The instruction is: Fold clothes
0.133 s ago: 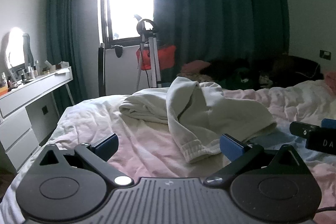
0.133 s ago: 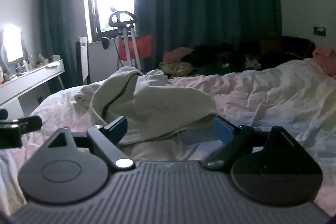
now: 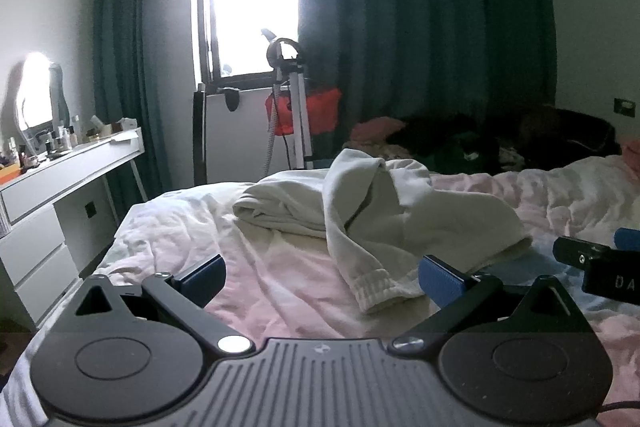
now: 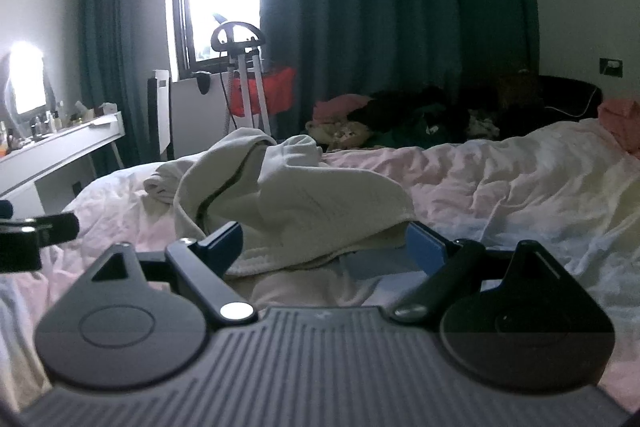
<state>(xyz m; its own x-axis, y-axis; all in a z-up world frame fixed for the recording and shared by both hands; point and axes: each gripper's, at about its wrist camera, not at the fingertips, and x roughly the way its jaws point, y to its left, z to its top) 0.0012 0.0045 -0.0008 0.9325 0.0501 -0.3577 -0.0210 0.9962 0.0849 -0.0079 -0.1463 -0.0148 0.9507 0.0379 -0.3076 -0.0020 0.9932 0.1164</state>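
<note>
A cream sweatshirt point(image 3: 384, 215) lies crumpled on the pink-white bedsheet point(image 3: 280, 267), one cuffed sleeve point(image 3: 380, 291) reaching toward me. My left gripper point(image 3: 320, 277) is open and empty just above the sheet, the sleeve cuff between its blue fingertips but untouched. In the right wrist view the same sweatshirt point(image 4: 304, 203) lies right in front, its hem between the wide-open fingers of my right gripper point(image 4: 324, 247), which holds nothing. The right gripper's tip also shows in the left wrist view point(image 3: 592, 259), and the left gripper's in the right wrist view point(image 4: 36, 231).
A white dresser point(image 3: 60, 187) with bottles and a lit mirror stands left of the bed. A garment steamer stand point(image 3: 292, 115) and red bag stand under the window. A pile of dark and pink clothes point(image 4: 420, 119) lies at the bed's far side before teal curtains.
</note>
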